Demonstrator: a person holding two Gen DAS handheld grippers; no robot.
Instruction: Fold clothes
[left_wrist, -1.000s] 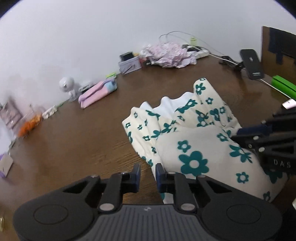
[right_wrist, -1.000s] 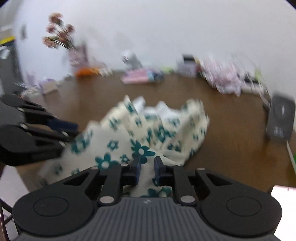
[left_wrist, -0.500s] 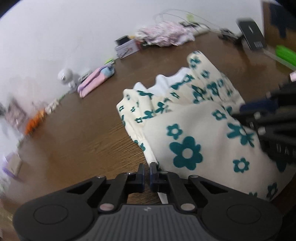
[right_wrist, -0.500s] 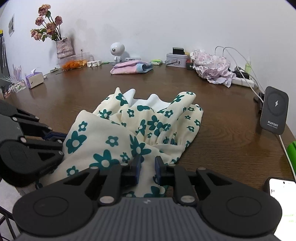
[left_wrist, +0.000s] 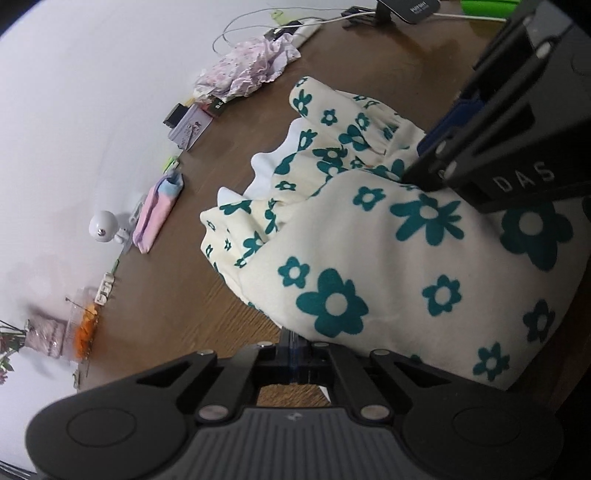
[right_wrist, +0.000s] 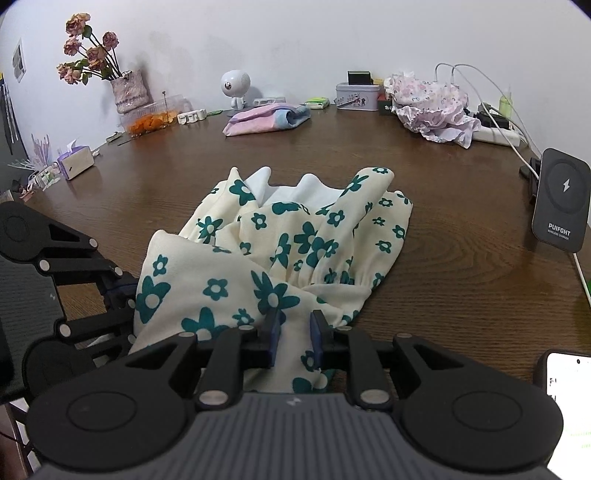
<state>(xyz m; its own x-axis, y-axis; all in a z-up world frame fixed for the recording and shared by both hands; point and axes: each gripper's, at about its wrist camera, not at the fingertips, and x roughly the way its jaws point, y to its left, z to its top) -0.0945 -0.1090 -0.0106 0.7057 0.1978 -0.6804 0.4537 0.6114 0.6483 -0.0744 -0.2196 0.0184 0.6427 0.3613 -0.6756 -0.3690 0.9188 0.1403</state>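
Note:
A cream garment with teal flowers lies rumpled on the brown wooden table; it also shows in the right wrist view. My left gripper is shut on the garment's near edge, at its left side. It appears in the right wrist view at the cloth's left edge. My right gripper has its jaws a little apart with the garment's near edge between them; whether the pads press the cloth is unclear. It appears in the left wrist view over the cloth.
Along the wall stand a flower vase, a white round figure, a folded pink-and-blue cloth, a tin box and a crumpled pink floral garment. A black wireless charger and cables are at the right. A phone lies near right.
My left gripper has closed fully on the garment's edge and rolled, tilting its view. My right gripper's jaws have opened a little around the cloth.

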